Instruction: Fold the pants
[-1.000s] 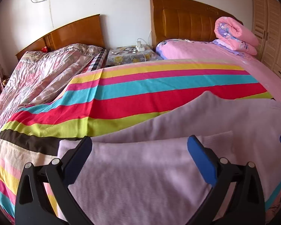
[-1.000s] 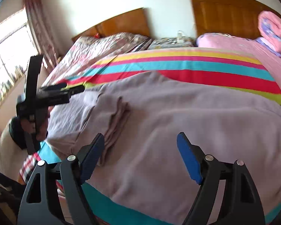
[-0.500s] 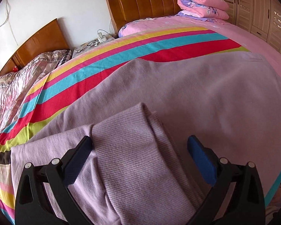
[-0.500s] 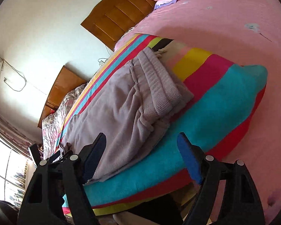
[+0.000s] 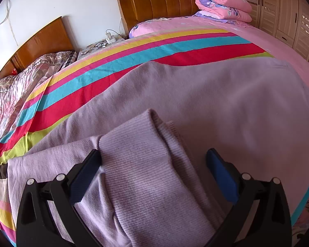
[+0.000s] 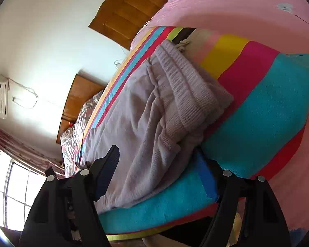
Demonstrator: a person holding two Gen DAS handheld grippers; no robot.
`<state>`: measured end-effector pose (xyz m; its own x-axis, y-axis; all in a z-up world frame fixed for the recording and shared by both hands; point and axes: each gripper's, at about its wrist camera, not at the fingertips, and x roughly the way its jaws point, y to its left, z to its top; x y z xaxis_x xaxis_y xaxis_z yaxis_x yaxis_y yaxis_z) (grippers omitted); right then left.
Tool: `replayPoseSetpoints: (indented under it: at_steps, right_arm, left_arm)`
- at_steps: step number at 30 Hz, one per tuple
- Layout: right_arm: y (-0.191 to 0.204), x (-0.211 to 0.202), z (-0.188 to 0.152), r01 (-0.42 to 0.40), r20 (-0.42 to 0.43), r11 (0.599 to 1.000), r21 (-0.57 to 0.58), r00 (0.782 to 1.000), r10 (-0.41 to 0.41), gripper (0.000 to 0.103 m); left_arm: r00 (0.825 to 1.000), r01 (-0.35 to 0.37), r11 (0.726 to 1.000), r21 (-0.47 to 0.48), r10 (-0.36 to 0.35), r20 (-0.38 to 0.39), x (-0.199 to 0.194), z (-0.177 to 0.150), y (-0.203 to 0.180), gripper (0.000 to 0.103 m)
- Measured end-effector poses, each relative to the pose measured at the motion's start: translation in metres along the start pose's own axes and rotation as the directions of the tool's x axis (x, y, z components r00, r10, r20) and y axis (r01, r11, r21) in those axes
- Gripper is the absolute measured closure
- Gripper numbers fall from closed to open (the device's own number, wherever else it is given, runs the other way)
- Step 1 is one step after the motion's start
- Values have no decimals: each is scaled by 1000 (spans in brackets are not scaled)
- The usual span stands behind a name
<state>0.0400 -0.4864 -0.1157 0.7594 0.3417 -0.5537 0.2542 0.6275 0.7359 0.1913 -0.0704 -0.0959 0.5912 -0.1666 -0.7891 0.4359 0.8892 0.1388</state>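
Observation:
Lilac knit pants (image 5: 216, 103) lie spread on a striped blanket (image 5: 134, 55) on the bed. In the left wrist view a ribbed cuff end (image 5: 146, 164) is folded onto the pants, and my left gripper (image 5: 154, 170) is open with its jaws on either side of that cuff. In the right wrist view the pants (image 6: 146, 119) show from the side, with the ribbed waistband (image 6: 187, 86) bunched up. My right gripper (image 6: 158, 173) is open around the near edge of the pants by the bed's edge.
A rolled pink quilt (image 5: 222, 2) lies by the wooden headboard (image 5: 160, 2). A second bed with a floral cover (image 5: 20, 82) stands on the left. Cream wardrobes (image 5: 288, 14) line the right. A window (image 6: 10, 195) shows low on the left in the right wrist view.
My left gripper has turned right and settled over the folded cuff. My right gripper has swung down and tilted to the bed's edge, closing in on the near edge of the pants.

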Motion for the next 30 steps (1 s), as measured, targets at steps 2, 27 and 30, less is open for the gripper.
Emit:
replayPoseSetpoints:
  at_steps: [2, 27, 30]
  right_arm:
    - [0, 4, 4, -7, 22, 999, 33, 1000, 6, 30]
    - [4, 12, 5, 48, -51, 999, 11, 998, -47, 46]
    - [1, 12, 0, 50, 8, 998, 28, 999, -50, 55]
  left_arm:
    - [1000, 0, 1000, -1, 0, 0, 0, 0, 0, 1]
    - [1000, 8, 1000, -6, -8, 4, -4, -2, 0, 1]
    - [1000, 7, 1000, -11, -7, 10, -7, -1, 1, 1]
